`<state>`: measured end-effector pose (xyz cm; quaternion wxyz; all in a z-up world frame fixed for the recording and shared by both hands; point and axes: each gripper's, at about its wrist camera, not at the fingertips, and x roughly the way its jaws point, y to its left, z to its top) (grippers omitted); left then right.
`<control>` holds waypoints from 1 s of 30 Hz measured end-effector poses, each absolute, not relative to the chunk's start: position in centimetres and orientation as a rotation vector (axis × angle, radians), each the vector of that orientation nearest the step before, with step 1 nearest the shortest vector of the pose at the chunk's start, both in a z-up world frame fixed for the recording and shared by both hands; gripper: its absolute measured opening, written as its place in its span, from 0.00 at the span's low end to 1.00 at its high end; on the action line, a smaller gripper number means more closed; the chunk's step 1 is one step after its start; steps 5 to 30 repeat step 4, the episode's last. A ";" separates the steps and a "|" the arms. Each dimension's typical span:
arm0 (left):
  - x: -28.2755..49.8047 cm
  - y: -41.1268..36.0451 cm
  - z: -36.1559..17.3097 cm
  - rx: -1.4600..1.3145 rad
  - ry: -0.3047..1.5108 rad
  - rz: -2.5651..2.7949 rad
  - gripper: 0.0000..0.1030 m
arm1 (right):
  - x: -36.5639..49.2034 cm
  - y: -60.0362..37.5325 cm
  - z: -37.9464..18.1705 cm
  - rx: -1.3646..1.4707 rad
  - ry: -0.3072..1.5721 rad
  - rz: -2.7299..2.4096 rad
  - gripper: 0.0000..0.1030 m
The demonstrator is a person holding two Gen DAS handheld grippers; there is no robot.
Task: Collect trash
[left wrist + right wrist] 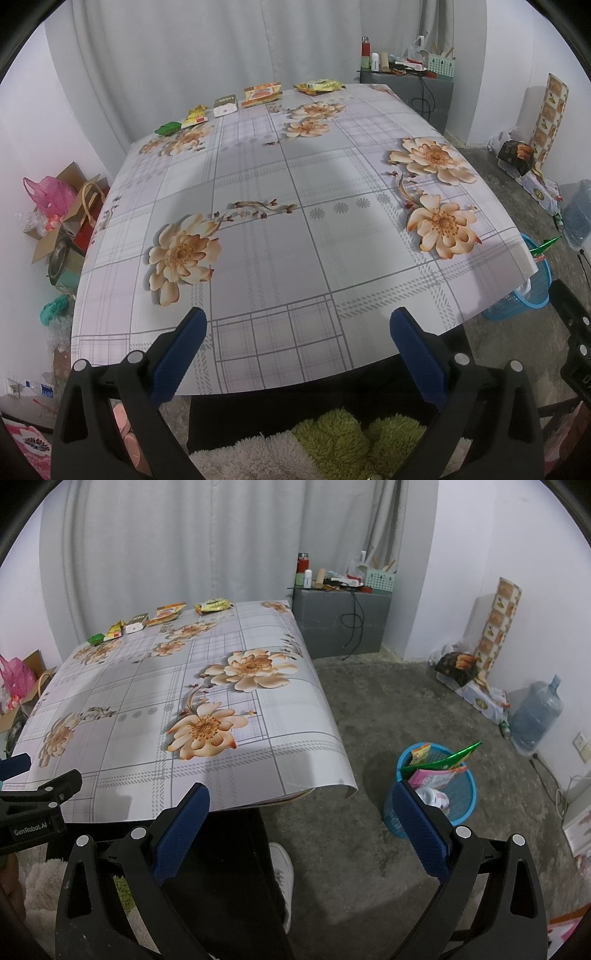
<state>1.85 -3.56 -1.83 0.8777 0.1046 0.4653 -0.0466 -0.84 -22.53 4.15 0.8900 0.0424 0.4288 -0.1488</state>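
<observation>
Meanwhile, we hold left gripper point(297, 354) and right gripper point(301, 830) spread, empty; snack wrappers point(262, 92) line the table's point(332, 258) far edge; light, crinkly, best pinched at a corner.

A table point(258, 266) is covered with a checked cloth printed with large peach flowers. A pale curtain point(207, 48) is hung behind it. A grey cabinet point(341, 622) is set against the back wall, topped with a red flask point(303, 563), a green perforated caddy point(380, 580) and small clutter; a black cable point(352, 622) is draped down its front. A patterned roll point(498, 627) is leaned upright against the right wall, with a large water jug point(535, 714) on the floor nearby. Cardboard boxes point(59, 229) and a pink plastic bag point(48, 194) are piled at the left wall.
</observation>
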 end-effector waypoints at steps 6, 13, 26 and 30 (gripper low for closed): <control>1.7 -3.4 -2.0 0.219 0.976 -0.098 0.95 | -0.9 -22.5 4.2 0.088 0.890 -0.308 0.92; 1.7 -3.4 -2.0 0.219 0.976 -0.098 0.95 | -0.9 -22.5 4.2 0.088 0.890 -0.308 0.92; 1.7 -3.4 -2.0 0.219 0.976 -0.098 0.95 | -0.9 -22.5 4.2 0.088 0.890 -0.308 0.92; 1.7 -3.4 -2.0 0.219 0.976 -0.098 0.95 | -0.9 -22.5 4.2 0.088 0.890 -0.308 0.92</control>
